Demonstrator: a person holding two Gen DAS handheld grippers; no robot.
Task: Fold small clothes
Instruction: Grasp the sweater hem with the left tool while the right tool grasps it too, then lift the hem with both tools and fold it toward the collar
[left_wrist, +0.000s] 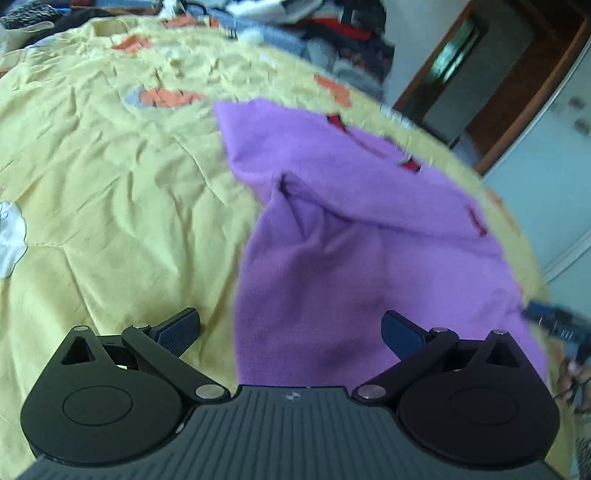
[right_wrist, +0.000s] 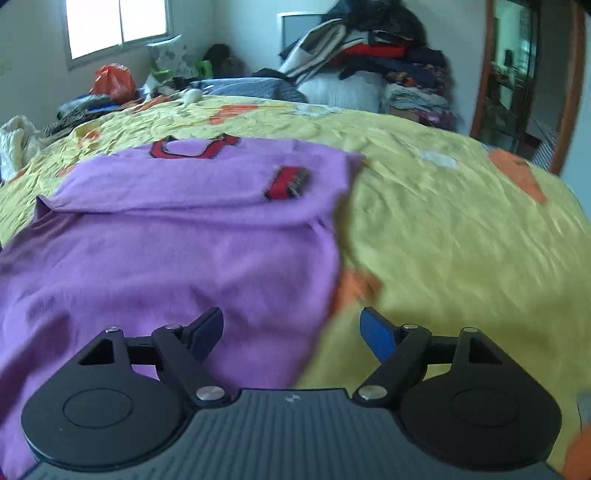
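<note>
Purple shirt (right_wrist: 177, 240) spread flat on the yellow bedspread (right_wrist: 443, 221), landmark for all else here. Red-and-black collar (right_wrist: 195, 146) at the shirt's far end; one sleeve folded in across the chest, its red-and-black cuff (right_wrist: 286, 182) lying on the purple cloth below the collar and toward the shirt's right edge. Fold line running across the shirt just nearer than the cuff. Left hand-held gripper (left_wrist: 291, 332) poised over the shirt's near left border, jaws wide apart, nothing between them; one finger over bare bedspread just beside the shirt, the other over purple fabric. Right hand-held gripper (right_wrist: 291, 334) over the shirt's near right border, jaws likewise spread and empty, left finger over purple cloth, right finger over bedspread just off the shirt's edge. Contact of either with the cloth not clear from these views. Orange patches (right_wrist: 517, 173) printed on the bedspread well to the right of the shirt. Heap of clothes (right_wrist: 373, 55) piled beyond the shirt's collar end, against the far wall. Window (right_wrist: 118, 26) up left beyond the shirt, wooden door frame (right_wrist: 569, 92) off to its right. Both views somewhat blurred.
</note>
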